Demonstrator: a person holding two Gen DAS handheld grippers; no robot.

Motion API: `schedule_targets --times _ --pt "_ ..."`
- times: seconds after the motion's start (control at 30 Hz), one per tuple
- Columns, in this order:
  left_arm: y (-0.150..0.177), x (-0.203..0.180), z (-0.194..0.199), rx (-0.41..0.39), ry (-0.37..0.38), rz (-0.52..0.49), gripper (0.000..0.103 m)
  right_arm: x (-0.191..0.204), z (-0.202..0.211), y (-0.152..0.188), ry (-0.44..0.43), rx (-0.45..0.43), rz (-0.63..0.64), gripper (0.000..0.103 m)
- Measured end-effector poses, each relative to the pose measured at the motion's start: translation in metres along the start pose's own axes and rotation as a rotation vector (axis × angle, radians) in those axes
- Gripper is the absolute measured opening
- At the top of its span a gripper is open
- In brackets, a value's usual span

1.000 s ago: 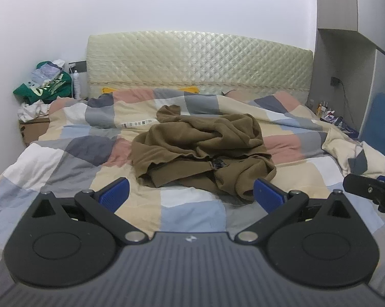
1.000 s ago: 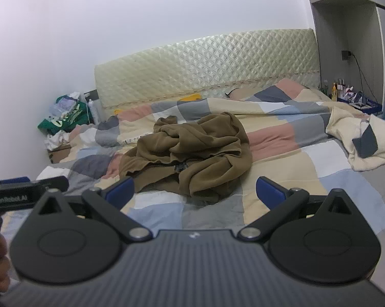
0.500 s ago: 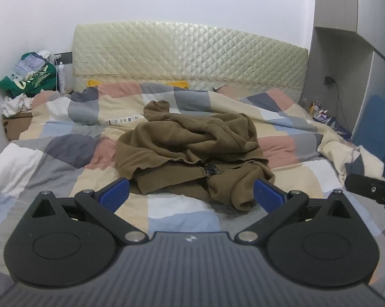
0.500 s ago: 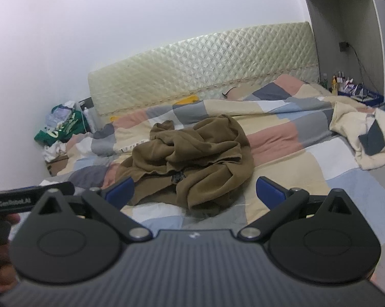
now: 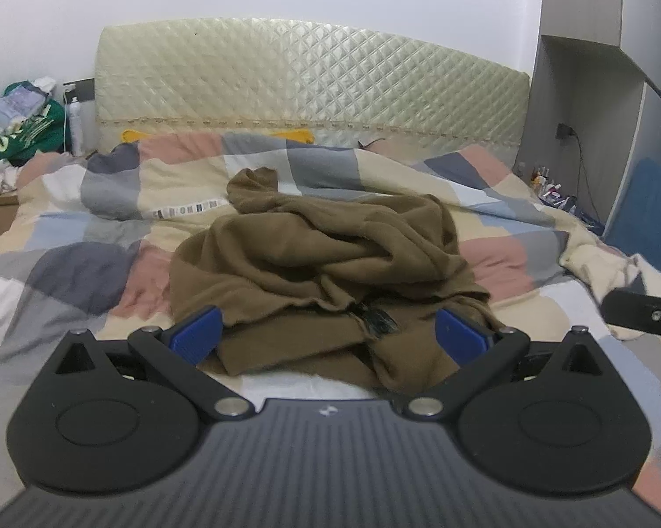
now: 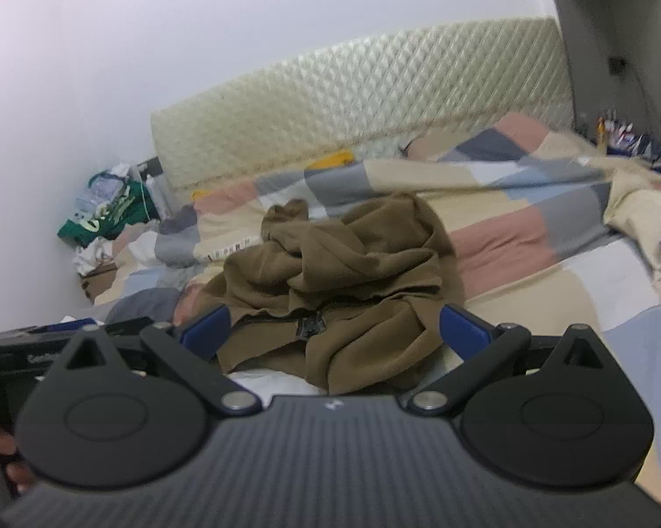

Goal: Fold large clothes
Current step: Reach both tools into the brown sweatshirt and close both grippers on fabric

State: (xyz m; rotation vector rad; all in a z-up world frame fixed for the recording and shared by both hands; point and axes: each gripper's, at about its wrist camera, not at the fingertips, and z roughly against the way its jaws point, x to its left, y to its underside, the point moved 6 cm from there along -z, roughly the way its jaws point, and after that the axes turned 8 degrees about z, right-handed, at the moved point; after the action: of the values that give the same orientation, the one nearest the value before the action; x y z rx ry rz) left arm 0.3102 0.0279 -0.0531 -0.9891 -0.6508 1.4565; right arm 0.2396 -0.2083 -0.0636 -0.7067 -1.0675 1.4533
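With both sets of blue fingers spread wide and holding nothing, the left gripper and right gripper hang side by side just short of the brown garment.

- Garment: one rumpled heap in the middle of the bed, on the patchwork duvet. Nearest edge lies between the left gripper's fingers. A dark label or zipper end shows near the front fold.
- Type unclear: sleeve-like tube points toward the quilted headboard; possibly a fleece top.
- Nothing folded yet; step in hand looks like the first pick-up.

Doing it well: choose a true edge, not a bunched ridge. Take two separate points along the near hem, one per gripper, pinching a single layer. Lift and shake out flat before any fold. Avoid catching the duvet underneath.

Beyond: a pile of clothes left of the bed.
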Motion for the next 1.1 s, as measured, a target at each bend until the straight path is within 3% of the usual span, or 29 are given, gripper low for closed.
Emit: schedule_targets --times 0.3,0.37,0.43,0.57,0.7,0.73,0.83,0.9,1.0,1.07,1.1 --pt "0.005 0.065 -0.152 0.09 0.036 0.05 0.103 -0.011 -0.116 -0.005 0.009 0.051 0.091 0.103" --pt "0.01 0.079 -0.182 0.083 -0.005 0.027 0.103 -0.012 -0.147 -0.006 0.017 0.038 0.15 0.103" --pt "0.014 0.085 -0.201 0.045 -0.014 -0.043 0.103 -0.007 -0.179 -0.007 -0.002 0.021 0.212 0.103" --pt "0.028 0.09 -0.234 0.076 0.014 -0.118 0.103 0.001 -0.23 -0.009 -0.018 -0.003 0.287 0.103" --pt "0.035 0.085 -0.258 0.12 0.053 -0.148 0.103 0.016 -0.268 -0.006 -0.05 0.028 0.386 0.102" --pt "0.035 0.084 -0.264 0.124 0.05 -0.167 0.103 0.02 -0.273 -0.005 -0.071 0.035 0.413 0.096" --pt "0.033 0.082 -0.278 0.145 0.049 -0.147 0.09 0.026 -0.281 -0.006 -0.074 0.061 0.437 0.09" --pt "0.03 0.083 -0.278 0.142 0.037 -0.117 0.081 0.024 -0.28 -0.009 -0.046 0.068 0.442 0.077" --pt "0.029 0.077 -0.271 0.137 0.031 -0.125 0.062 0.015 -0.269 -0.019 -0.051 0.064 0.383 0.062" --pt "0.028 0.073 -0.262 0.129 0.018 -0.13 0.042 0.011 -0.265 -0.024 -0.056 0.063 0.328 0.052" --pt "0.027 0.072 -0.255 0.117 0.008 -0.133 0.038 0.01 -0.263 -0.027 -0.059 0.059 0.303 0.048"
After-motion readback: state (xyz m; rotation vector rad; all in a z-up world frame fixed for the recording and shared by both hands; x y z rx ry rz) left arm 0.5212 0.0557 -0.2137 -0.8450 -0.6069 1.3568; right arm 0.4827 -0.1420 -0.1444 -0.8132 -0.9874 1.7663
